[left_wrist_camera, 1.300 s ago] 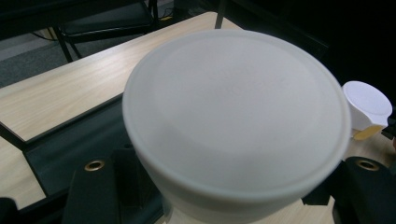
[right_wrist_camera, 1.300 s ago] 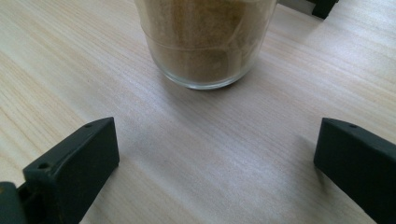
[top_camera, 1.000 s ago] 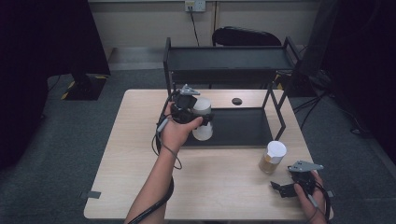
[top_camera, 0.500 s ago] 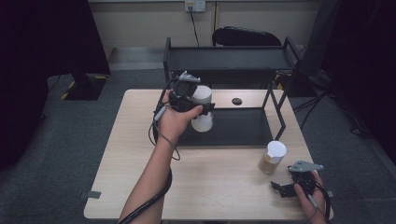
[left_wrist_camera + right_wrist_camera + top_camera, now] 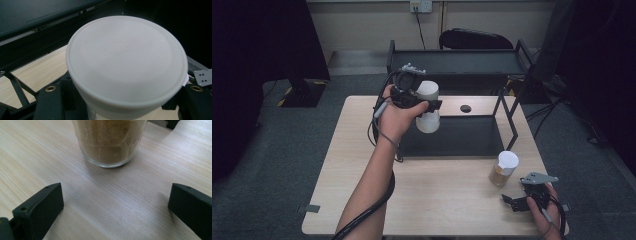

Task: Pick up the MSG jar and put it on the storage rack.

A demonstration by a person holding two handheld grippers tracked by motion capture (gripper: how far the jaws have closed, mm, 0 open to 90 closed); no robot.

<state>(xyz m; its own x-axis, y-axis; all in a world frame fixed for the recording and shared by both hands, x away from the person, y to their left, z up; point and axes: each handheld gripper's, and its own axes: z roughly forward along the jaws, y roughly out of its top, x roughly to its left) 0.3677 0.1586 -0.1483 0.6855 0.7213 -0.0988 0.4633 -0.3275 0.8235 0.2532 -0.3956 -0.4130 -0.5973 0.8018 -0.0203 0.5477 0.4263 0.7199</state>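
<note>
My left gripper (image 5: 428, 106) is shut on a white lidded jar (image 5: 427, 107), held in the air above the left end of the black rack's lower shelf (image 5: 462, 137). In the left gripper view the jar's white lid (image 5: 126, 62) is close up, with black jaws pressing on both sides below it. A second jar (image 5: 503, 168) with a white lid and brown contents stands on the table at the right. My right gripper (image 5: 512, 203) rests on the table just in front of it, open. Its view shows the glass base (image 5: 110, 142) ahead of the spread jaws.
A black two-level rack stands at the back of the wooden table (image 5: 362, 190), its upper shelf (image 5: 457, 62) beyond the held jar. A small dark round object (image 5: 465, 108) lies on the table behind the lower shelf. A black upright post (image 5: 511, 112) stands at the rack's right side.
My left hand has lifted the white jar upward from just above the lower shelf toward the upper shelf's height. The right gripper and the brown jar have stayed put.
</note>
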